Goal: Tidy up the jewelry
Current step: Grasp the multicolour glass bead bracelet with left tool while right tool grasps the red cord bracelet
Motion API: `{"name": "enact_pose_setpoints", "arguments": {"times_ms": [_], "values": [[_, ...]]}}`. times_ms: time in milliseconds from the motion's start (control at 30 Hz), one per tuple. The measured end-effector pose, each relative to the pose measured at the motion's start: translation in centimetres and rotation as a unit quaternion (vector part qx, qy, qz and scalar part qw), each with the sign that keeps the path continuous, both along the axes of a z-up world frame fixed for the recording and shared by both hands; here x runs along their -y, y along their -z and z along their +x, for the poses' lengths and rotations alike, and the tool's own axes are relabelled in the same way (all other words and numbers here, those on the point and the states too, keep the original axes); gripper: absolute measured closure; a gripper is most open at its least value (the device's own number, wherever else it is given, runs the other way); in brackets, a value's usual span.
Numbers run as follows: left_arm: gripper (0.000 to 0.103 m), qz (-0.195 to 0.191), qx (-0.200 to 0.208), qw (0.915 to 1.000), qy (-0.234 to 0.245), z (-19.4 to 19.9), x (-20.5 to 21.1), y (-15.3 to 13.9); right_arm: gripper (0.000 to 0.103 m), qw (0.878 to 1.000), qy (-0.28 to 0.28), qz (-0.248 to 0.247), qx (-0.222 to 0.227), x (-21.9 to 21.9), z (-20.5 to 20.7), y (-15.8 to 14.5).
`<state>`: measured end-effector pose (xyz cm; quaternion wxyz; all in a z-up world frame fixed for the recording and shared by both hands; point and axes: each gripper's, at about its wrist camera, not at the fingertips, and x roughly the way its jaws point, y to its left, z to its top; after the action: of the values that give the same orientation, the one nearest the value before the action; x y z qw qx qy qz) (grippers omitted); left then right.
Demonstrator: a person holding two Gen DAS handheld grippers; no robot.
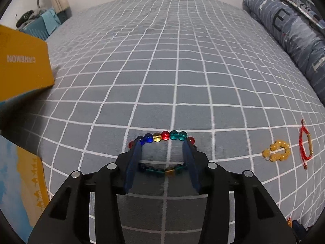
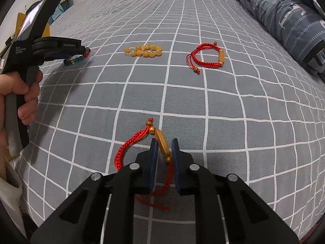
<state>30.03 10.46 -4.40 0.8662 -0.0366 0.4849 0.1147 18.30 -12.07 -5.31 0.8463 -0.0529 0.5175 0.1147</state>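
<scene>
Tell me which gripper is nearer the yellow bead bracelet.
Left. The left gripper sits just beside the yellow bracelet, around the multicolour beads; the right gripper is well back, straddling a red cord bracelet.

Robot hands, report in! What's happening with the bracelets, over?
Left gripper open around colorful bead bracelet. Right gripper straddling red cord bracelet. Yellow bead bracelet waiting. Nothing blocking.

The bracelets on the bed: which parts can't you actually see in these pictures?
- Colorful bead bracelet: left wrist view, its near beads are shadowed and partly behind the left gripper.
- Red cord bracelet: right wrist view, its rear loop is hidden under the right gripper.
- Yellow box: cut off by the left edge.
</scene>
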Motion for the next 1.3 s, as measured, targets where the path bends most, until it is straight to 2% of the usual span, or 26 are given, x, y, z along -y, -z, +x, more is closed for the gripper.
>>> {"name": "enact_pose_setpoints", "arguments": {"times_ms": [67, 200, 267, 400, 533, 633, 700, 767, 833, 1300], "values": [[0.06, 0.007, 0.003, 1.0, 0.0, 0.0, 0.1, 0.1, 0.09, 1.0, -0.001, -0.002, 0.001, 0.0, 0.0, 0.0], [0.059, -0.002, 0.005, 1.0, 0.0, 0.1, -0.1, -0.3, 0.09, 1.0, -0.003, -0.004, 0.002, 0.1, 0.0, 0.1], [0.049, -0.007, 0.013, 0.9999, -0.002, -0.2, -0.1, -0.8, 0.09, 1.0, -0.003, -0.005, 0.002, 0.1, 0.0, 0.1], [0.044, -0.004, 0.019, 0.9998, -0.003, -0.2, 0.1, -1.3, 0.09, 1.0, -0.004, -0.007, 0.003, 0.2, 0.1, 0.1], [0.036, 0.002, 0.003, 1.0, 0.001, 0.2, 0.3, -0.2, 0.09, 1.0, -0.006, -0.008, 0.004, 0.2, 0.1, 0.1], [0.034, 0.005, -0.001, 1.0, 0.001, 0.2, 0.3, 0.5, 0.09, 1.0, -0.006, -0.009, 0.004, 0.1, 0.0, 0.1], [0.045, -0.001, -0.008, 1.0, 0.003, 0.3, 0.2, 0.7, 0.09, 1.0, -0.007, -0.009, 0.004, 0.2, 0.0, 0.1], [0.068, -0.006, -0.009, 0.9999, 0.003, 0.4, 0.0, 0.9, 0.095, 1.0, -0.009, -0.009, 0.005, 0.2, 0.0, 0.1], [0.085, -0.007, -0.011, 0.9999, 0.004, 0.4, 0.1, 0.8, 0.098, 1.0, -0.01, -0.009, 0.006, 0.2, 0.0, 0.0], [0.085, -0.018, 0.004, 0.9998, 0.008, -0.4, 0.3, -0.5, 0.099, 1.0, -0.003, 0.004, 0.016, 0.4, 0.0, -0.6]]}}
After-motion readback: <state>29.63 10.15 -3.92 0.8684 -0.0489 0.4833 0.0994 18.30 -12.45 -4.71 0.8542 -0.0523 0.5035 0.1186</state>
